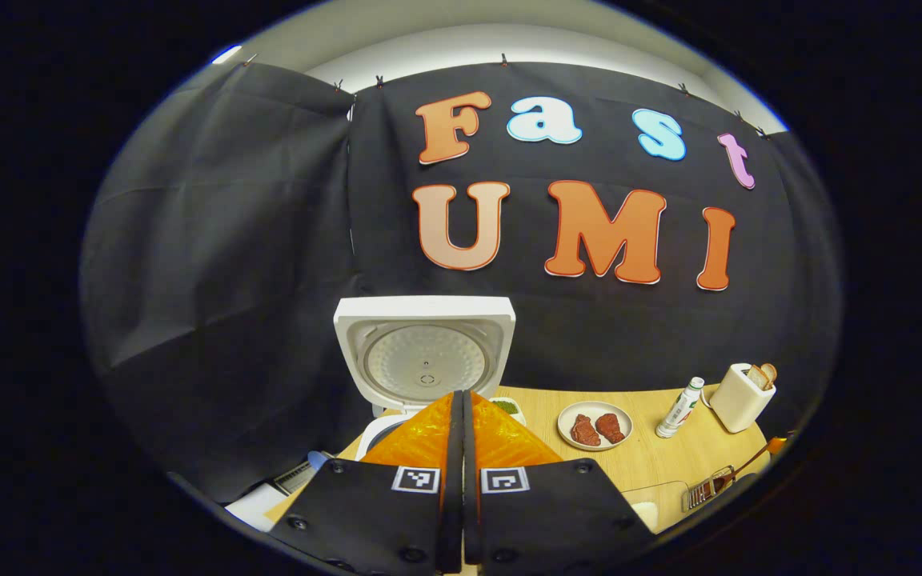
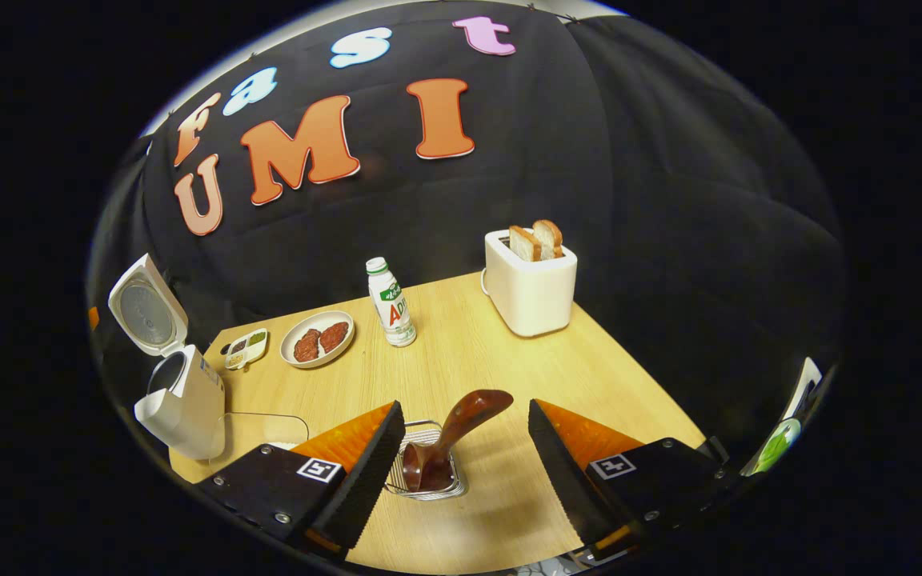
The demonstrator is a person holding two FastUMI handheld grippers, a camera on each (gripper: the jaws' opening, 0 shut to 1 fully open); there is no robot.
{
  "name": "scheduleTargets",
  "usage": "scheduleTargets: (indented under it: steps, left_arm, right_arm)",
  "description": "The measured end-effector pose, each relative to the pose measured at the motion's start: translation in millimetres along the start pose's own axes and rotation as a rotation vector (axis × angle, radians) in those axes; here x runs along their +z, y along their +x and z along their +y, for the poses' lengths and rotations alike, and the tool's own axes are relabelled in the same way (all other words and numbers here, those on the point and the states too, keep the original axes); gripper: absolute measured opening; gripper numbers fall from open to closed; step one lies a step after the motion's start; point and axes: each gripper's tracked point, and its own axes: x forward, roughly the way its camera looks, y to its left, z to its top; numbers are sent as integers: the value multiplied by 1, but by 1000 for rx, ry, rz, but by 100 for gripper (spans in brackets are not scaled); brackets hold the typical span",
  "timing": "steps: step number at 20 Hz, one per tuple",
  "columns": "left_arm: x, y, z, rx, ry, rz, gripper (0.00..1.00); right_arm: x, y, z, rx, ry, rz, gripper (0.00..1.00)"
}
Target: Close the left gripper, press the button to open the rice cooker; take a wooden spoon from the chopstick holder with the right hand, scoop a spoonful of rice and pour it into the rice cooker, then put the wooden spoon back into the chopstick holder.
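1. Wooden surface [image 2: 469, 352] against black cloth wall.
2. Rice cooker [image 2: 181, 392] at surface's left corner, lid up.
3. Wooden spoon [image 2: 457, 436] upright in chopstick holder [image 2: 429, 468], right of cooker.
4. Right tongs [image 2: 465, 448] spread wide around spoon, gripping nothing.
5. Left tongs [image 1: 461, 424] pressed together, empty, before cooker.

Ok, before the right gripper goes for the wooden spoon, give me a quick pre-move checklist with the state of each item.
1. Rice cooker lid open: ok, lid stands upright.
2. Left gripper shut: ok, fingers together.
3. Right gripper open: ok, jaws spread wide.
4. Wooden spoon in the chopstick holder: ok, leaning, upper end between the jaws.
5. Path to the spoon free: ok, bare table around the holder.
6. Rice ready to scoop: cannot tell.
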Motion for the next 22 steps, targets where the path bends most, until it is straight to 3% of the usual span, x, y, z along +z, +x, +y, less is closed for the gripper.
scheduleTargets:
  steps: [1,2,3,4,6,8,9,10,11,12,15,17,18,19,22]
  left_arm:
    - [3,-6,-7,-7,8,-14,5]
    - [4,-10,-14,-18,16,-23,11]
    - [2,-14,-18,-16,28,-27,20]
    - [2,-18,-21,-18,38,-29,37]
    - [3,-23,-26,-15,47,-30,41]
    - [7,-29,-29,-17,44,-35,41]
    - [7,-32,-31,-19,41,-33,38]
    - [9,-35,-30,-10,43,-34,51]
    - [8,-36,-31,-12,44,-32,56]
    - [8,-35,-31,-6,50,-28,63]
    - [10,-37,-31,-3,66,-31,65]
    - [9,-36,-34,-12,81,-26,65]
    - [10,-35,-34,-18,85,-26,65]
    - [8,-34,-35,-21,84,-23,63]
    - [2,-31,-32,-31,74,-12,65]
  right_arm:
    - [-6,4,1,15,26,15,96]
    - [-10,7,3,29,54,22,94]
    - [-13,12,3,44,81,22,93]
    - [-14,16,5,60,112,17,90]
    - [-18,26,7,84,174,12,83]
    - [-26,35,9,97,211,12,68]
    - [-30,39,10,103,221,7,70]
    - [-29,41,13,115,228,-12,65]
    - [-29,45,13,112,228,-23,63]
    - [-36,48,13,114,226,-20,53]
    - [-43,51,17,112,246,-16,39]
    - [-41,50,17,102,281,-22,21]
    - [-43,48,19,95,285,-24,24]
    - [-44,47,18,80,280,-19,18]
    - [-28,40,24,76,284,-38,13]
